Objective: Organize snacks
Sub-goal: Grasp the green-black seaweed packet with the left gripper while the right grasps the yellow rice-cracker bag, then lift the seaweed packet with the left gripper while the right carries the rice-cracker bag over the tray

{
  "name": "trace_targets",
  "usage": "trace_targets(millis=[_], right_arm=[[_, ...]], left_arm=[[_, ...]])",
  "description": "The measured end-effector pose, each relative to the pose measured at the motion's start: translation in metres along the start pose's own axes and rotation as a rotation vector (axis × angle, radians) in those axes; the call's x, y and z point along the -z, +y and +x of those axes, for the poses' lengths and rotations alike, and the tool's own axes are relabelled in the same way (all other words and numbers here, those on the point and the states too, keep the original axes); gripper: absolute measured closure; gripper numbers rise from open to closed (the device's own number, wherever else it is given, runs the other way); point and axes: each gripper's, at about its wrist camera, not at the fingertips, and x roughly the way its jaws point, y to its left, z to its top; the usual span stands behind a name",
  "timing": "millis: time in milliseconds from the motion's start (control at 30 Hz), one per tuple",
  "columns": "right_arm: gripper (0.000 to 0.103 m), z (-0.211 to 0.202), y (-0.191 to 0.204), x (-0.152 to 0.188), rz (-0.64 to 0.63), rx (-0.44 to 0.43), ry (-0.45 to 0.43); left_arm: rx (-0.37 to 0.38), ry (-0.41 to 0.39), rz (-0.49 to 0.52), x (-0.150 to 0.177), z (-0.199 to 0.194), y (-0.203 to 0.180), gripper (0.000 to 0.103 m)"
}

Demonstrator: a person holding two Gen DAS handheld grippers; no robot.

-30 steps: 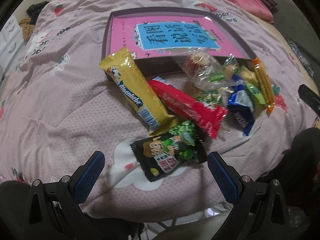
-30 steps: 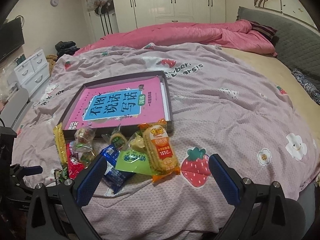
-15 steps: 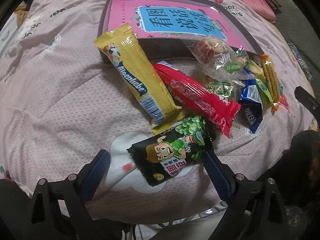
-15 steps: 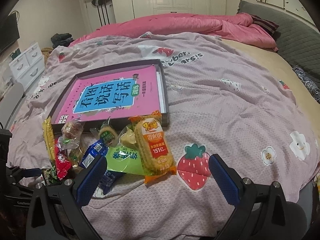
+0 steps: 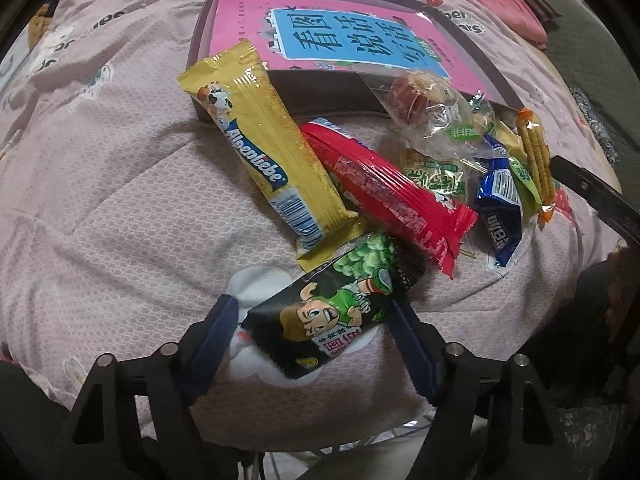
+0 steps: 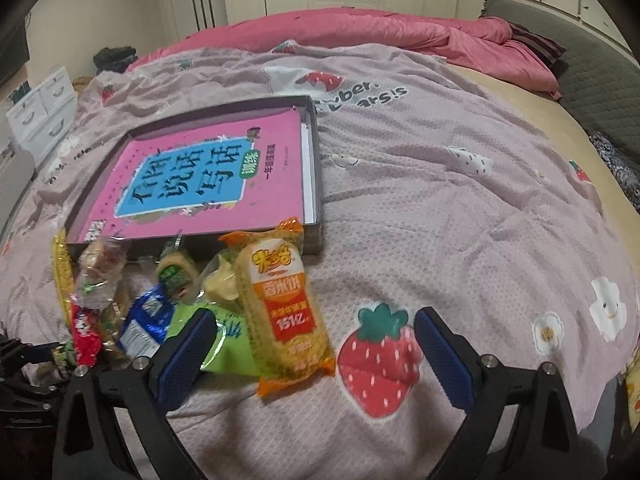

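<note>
Straddling the black pea snack packet (image 5: 340,312) at lower centre, the left gripper (image 5: 316,320) has its blue pads (image 5: 216,328) at the packet's two ends, not visibly squeezing it. Lower centre in its own view, the right gripper (image 6: 312,344) gapes wide, empty, above the orange rice cracker pack (image 6: 284,312) and strawberry-print quilt (image 6: 460,208). Behind lies the dark box (image 6: 316,152).

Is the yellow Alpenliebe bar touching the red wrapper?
Touching. The left wrist view shows the yellow Alpenliebe bar pressed against the red wrapper along its side.
</note>
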Motion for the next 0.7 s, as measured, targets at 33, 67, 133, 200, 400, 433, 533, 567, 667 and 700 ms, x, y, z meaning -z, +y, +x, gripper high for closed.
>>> trace_targets(millis=[33,67,133,200,400,433,533,567,667,700], right_arm=[[0.01,0.0,0.0,0.0,0.0,0.0,0.0],[0.012,0.007,0.0,-0.002,-0.008,-0.008,0.016],[0.016,0.013,0.0,-0.004,-0.018,-0.009,0.028],[0.024,0.018,0.001,-0.006,-0.032,-0.014,0.035],[0.056,0.03,0.009,-0.009,-0.087,-0.032,0.051],[0.06,0.03,0.009,-0.009,-0.087,-0.032,0.051],[0.064,0.033,0.014,-0.009,-0.113,-0.027,0.051],[0.065,0.033,0.014,-0.01,-0.117,-0.027,0.045],[0.066,0.027,0.011,-0.011,-0.102,-0.05,0.014],[0.066,0.027,0.011,-0.011,-0.102,-0.05,0.014]], left_arm=[[0.004,0.001,0.0,0.0,0.0,0.001,0.026],[0.005,0.001,0.0,0.0,0.0,0.002,0.029],[0.0,0.0,0.003,0.0,-0.001,0.003,0.035],[-0.006,0.0,-0.001,0.0,-0.002,0.006,0.041],[-0.01,-0.001,-0.01,-0.001,-0.003,0.011,0.057],[-0.011,-0.003,-0.012,-0.001,-0.004,0.011,0.061],[0.007,-0.002,-0.034,-0.001,-0.006,0.017,0.065],[0.012,-0.002,-0.04,-0.001,-0.006,0.019,0.066],[0.021,-0.009,-0.048,-0.001,-0.009,0.022,0.071],[0.023,-0.015,-0.048,0.0,-0.011,0.023,0.072]])
